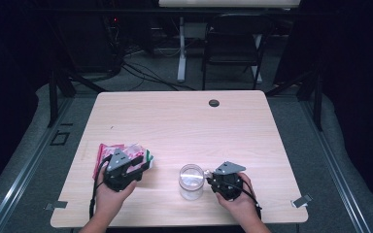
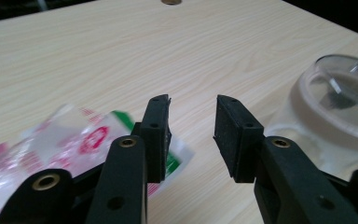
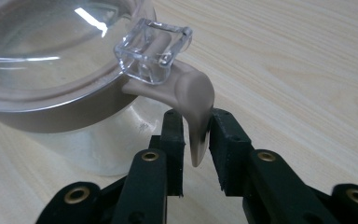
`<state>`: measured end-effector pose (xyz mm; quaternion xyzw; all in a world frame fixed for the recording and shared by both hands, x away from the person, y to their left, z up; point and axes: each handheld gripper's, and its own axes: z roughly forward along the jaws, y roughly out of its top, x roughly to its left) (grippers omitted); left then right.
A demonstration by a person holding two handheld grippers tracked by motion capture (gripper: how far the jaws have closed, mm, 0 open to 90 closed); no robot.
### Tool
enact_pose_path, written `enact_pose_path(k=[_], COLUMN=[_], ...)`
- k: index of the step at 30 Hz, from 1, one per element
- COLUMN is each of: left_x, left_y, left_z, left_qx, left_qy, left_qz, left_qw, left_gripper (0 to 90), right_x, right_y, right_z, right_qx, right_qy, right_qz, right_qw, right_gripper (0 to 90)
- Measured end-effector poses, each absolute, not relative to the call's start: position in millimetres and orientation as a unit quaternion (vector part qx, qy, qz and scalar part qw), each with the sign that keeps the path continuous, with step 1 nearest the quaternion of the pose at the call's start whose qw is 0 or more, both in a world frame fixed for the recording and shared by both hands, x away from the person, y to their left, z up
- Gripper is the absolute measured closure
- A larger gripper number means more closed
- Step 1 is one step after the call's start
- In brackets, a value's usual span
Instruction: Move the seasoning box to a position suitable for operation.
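- Clear round jar (image 1: 191, 181) with a transparent lid and beige sealing band, standing near the table's front edge, between the two hands.
- Beige latch tab (image 3: 196, 109) hanging off the jar's rim, sitting between the right gripper's (image 3: 196, 140) pads; jaws slightly apart around it, not visibly pinching (a small gap shows on either side).
- Left gripper (image 2: 192, 127) jaws apart, nothing between them, poised over the crinkled red, white and green plastic packets (image 1: 121, 154).
- Risks, as a judgement: slipping off the smooth tab, or tipping the unbraced jar on the pale wooden table (image 1: 184, 121) when pulling.
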<state>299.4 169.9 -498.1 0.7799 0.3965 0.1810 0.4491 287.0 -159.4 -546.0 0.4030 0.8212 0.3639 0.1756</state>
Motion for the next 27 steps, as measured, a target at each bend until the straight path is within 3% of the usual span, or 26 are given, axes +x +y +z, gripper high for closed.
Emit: enact_pose_path(k=[5,18,27], left_x=[305,301,300], left_y=[140,132,132], left_z=[-493,-499,-500], left_qx=[0.796,0.810,0.814], left_qy=[0.378,0.354,0.348], left_qz=[0.161,0.146,0.149], left_qw=[0.445,0.443,0.440], left_gripper=[69.2,76.9,76.9], right_x=[280,250,279], right_y=[-163,-183,-178], right_z=[-542,-500,-463], right_qx=[0.406,0.426,0.462], right_qy=[0.820,0.792,0.778], right_qz=[0.367,0.403,0.399], right_qw=[0.168,0.169,0.153], right_gripper=[71.2,71.2,72.7])
